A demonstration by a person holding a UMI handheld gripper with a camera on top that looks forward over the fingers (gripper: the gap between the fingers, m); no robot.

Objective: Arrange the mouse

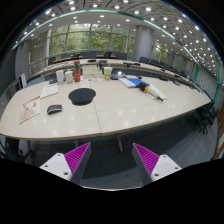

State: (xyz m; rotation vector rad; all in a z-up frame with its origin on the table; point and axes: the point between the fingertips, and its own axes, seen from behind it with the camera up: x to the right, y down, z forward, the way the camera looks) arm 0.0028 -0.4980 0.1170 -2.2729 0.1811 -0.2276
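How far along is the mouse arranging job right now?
Nothing looks done yet. The mouse sits on the table beside the round black pad, not on it. The gripper is open and empty, well short of it. Reaching, gripping and placing remain.

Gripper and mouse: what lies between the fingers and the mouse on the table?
In the gripper view, only bare table lies between the open gripper and the mouse; the round black pad sits beyond it.

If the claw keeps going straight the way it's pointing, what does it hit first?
Probably bare tabletop: the open claw points over the pale beige table between its fingers. The round black mouse pad and small dark mouse sit off to one side. Depth is uncertain.
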